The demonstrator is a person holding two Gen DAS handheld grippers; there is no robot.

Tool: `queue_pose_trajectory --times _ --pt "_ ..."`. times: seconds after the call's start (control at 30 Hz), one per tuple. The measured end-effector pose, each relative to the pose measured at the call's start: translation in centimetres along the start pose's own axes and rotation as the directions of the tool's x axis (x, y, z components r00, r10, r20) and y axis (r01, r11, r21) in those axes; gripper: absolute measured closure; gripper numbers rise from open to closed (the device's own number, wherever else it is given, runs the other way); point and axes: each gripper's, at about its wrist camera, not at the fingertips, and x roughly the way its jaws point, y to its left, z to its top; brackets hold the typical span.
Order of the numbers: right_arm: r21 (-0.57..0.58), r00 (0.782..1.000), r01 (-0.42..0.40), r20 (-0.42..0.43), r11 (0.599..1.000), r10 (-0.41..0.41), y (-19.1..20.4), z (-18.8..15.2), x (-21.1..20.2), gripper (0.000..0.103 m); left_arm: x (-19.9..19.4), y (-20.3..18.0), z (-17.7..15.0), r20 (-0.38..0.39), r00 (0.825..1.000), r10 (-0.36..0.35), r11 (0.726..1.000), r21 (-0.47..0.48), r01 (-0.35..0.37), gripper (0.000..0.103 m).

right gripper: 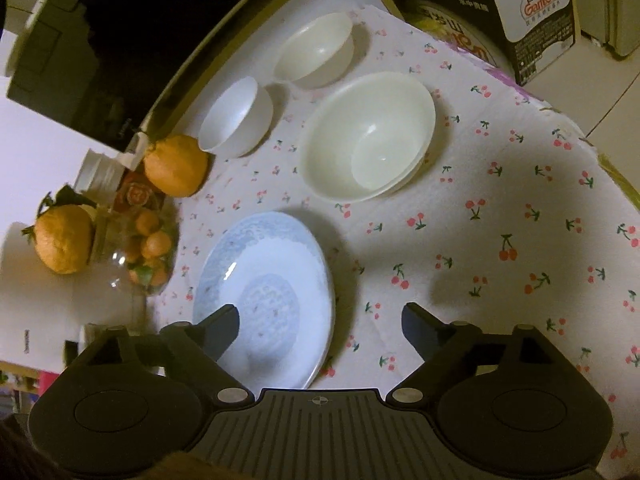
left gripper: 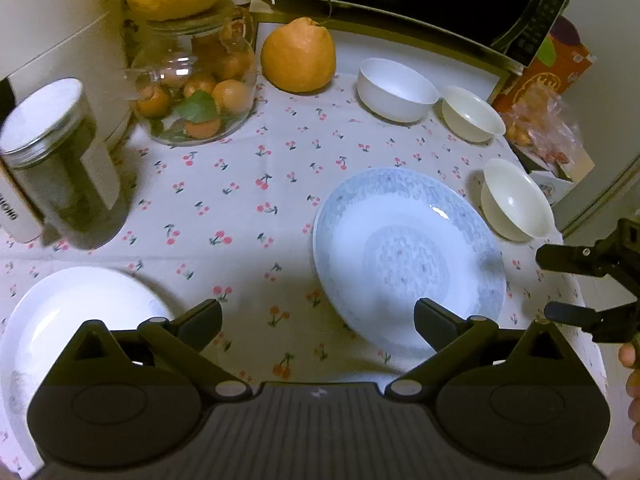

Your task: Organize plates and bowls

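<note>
My left hand-held gripper (left gripper: pixel 318 322): jaws wide, nothing held | white plate (left gripper: pixel 72 320) left of it | blue plate (left gripper: pixel 404 256) on worktop (left gripper: pixel 240 200) ahead-right | my right hand-held gripper (right gripper: pixel 320 328): jaws wide, empty, blue plate under its left finger | cream bowls (right gripper: pixel 368 136) ahead.

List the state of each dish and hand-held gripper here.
Blue plate: flat on cloth, empty.
White plate: flat, empty.
Three bowls: upright, empty, unstacked.
Left hand-held gripper: open, holding nothing.
Right hand-held gripper: open, holding nothing.
</note>
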Motion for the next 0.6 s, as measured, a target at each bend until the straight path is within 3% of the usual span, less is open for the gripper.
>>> queue_pose_trajectory --times 0.27,0.37,0.6 --pt "-0.108 0.999 -0.04 -0.032 0.993 0.037 0.9 -2.1 -1.5 0.009 -1.9 1.6 -2.3 0.002 1.0 -0.027 0.999 -0.029 0.027 0.001" --pt "-0.167 0.996 -0.074 -0.062 0.983 0.064 1.4 -3.2 -1.4 0.009 -2.5 1.8 -3.3 0.007 0.999 -0.034 0.999 0.009 0.034 0.001" --pt "-0.394 0.993 -0.086 -0.108 0.915 0.047 3.5 -6.0 -1.6 0.009 -4.5 2.9 -5.3 0.025 0.997 -0.067 0.996 0.055 0.065 0.001"
